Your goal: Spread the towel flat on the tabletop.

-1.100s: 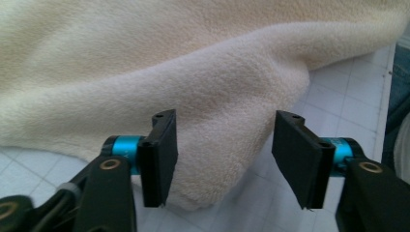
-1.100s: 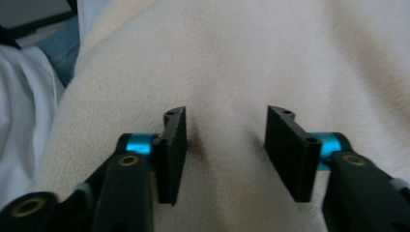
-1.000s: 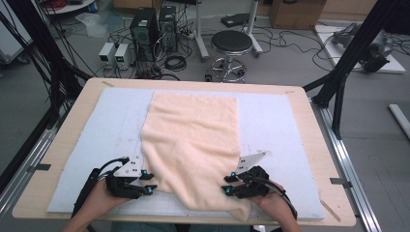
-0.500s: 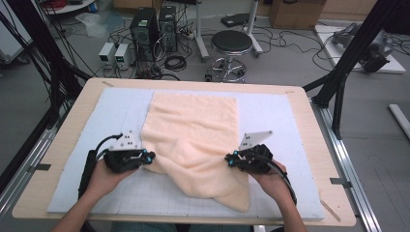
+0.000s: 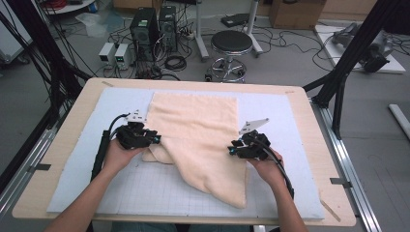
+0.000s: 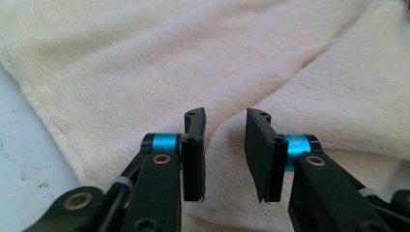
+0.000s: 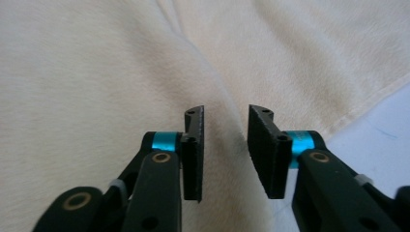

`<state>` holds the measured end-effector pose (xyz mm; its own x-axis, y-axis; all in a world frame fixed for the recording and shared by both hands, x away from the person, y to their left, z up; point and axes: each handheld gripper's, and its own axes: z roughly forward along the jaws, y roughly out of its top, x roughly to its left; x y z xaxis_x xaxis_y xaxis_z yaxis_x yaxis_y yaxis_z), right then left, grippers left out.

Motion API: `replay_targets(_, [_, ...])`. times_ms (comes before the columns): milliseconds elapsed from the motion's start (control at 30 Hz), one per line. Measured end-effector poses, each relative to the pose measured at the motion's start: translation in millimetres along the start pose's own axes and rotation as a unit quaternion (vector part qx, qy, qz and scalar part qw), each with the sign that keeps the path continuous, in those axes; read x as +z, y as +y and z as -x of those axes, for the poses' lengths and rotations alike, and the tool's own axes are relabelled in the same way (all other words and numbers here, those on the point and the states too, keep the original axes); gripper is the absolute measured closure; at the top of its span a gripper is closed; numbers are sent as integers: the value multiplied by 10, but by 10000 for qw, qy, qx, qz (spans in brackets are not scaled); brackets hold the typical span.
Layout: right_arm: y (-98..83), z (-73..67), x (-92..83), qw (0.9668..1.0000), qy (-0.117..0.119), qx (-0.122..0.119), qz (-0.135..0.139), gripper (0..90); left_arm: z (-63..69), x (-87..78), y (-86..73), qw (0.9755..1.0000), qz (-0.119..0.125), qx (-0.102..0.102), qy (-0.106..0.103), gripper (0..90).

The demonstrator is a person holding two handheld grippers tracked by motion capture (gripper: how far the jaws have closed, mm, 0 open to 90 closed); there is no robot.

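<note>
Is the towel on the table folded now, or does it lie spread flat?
Partly folded. The towel's near end is turned over its middle, crooked and bunched, one corner pointing toward the person; the far end lies flat on the mat.

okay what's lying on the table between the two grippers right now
In the high view, the cream towel, folded over itself, spans the stretch between the left gripper and the right gripper.

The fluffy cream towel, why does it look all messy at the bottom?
The cream terry towel lies flat at its far end, but its near part is folded crookedly into a slanted point over the pale blue gridded mat, with a bunched fold at its left edge.
</note>
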<state>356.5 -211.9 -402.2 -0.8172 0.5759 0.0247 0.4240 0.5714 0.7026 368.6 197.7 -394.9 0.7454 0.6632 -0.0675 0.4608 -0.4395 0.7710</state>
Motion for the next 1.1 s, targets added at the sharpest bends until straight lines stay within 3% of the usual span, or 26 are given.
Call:
replay_targets(100, [7,-103,-153,9997,-17,-124,228,625,85,-131,-33,9998,54,166,-69,626])
replay_targets(267, [-29,-320,-290,9986,111,-384,332,588,293,-236,-167,9985,94,463,-274,607])
replay_targets(333, [-72,-399,-275,9983,247,-429,293,569,389,-207,-220,9978,70,493,-430,607])
replay_targets(433, [-155,-499,-215,9973,419,-554,245,567,525,-96,-276,9960,-124,696,-544,614])
replay_targets(567, [-253,-600,-102,9956,736,-565,100,560,584,103,-313,9946,-412,808,-503,616])
replay_targets(633, [-275,-649,-32,9947,841,-584,3,561,590,149,-317,9955,-401,769,-392,638])
replay_targets(733, [-282,-698,89,9937,758,-789,-244,615,579,164,-309,9953,-424,834,-259,740])
replay_targets(900, [-271,-701,118,9936,616,-899,-306,830,591,124,-323,9944,-414,913,-333,850])
replay_targets(1000, [-268,-718,91,9930,584,-989,-278,857,591,17,-334,9956,-262,814,-395,859])
replay_targets(1100, [-249,-699,0,9934,604,-961,-135,861,603,-159,-327,9950,-82,906,-421,861])
